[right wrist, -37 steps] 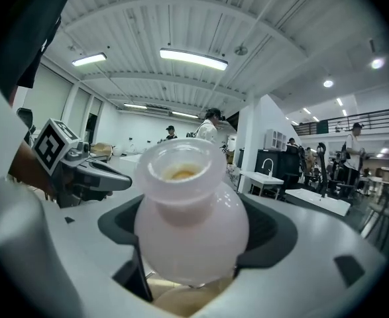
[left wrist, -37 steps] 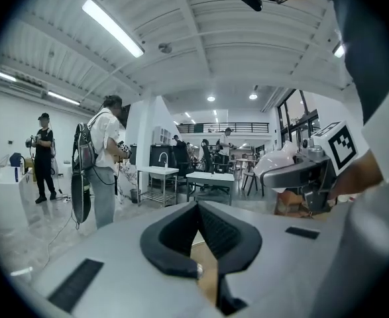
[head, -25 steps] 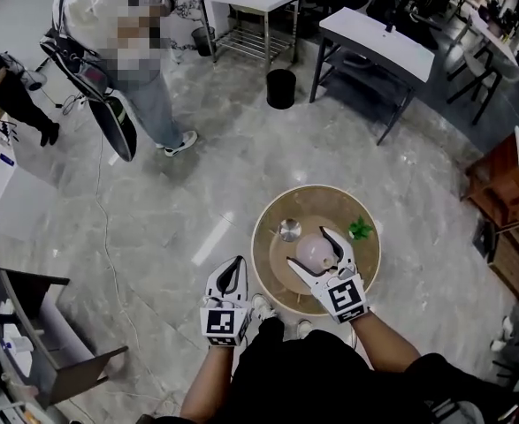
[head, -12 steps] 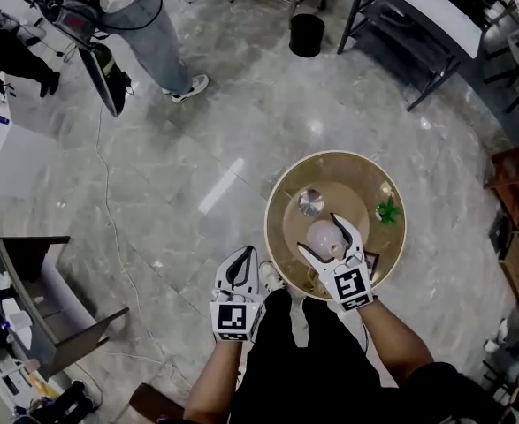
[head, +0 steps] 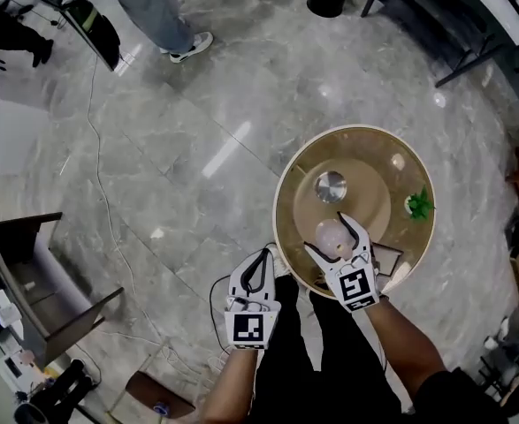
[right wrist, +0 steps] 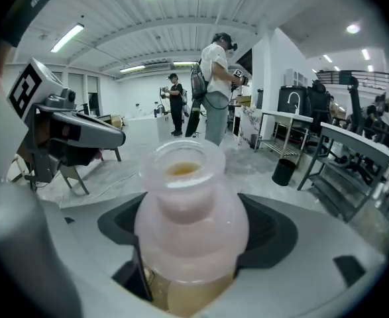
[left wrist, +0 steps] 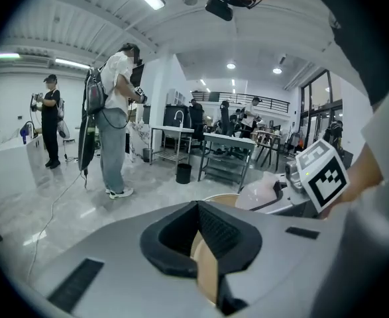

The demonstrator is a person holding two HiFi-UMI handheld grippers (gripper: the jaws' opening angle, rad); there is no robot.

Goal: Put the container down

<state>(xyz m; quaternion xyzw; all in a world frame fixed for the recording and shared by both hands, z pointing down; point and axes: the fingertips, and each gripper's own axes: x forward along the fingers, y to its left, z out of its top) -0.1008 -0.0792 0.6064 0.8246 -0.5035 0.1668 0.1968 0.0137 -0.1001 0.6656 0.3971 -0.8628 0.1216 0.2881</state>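
Right gripper [head: 328, 234]: jaws clamped on the body of the container [right wrist: 189, 211], a pale pink, open-mouthed jar held upright.
Container position: over the near part of the round table [head: 279, 203], on the person's side of the metal lid [head: 331, 185].
Change: over the last second it has drawn away from the lid towards the near edge. The grip is unchanged.
Contact: cannot tell whether the base touches the wood.
Left gripper [head: 261, 256]: jaws together, empty, still over the floor just beside the table.
Plant [head: 416, 204]: well clear, far right.
Reading: a spot seems chosen; lowering and release remain.
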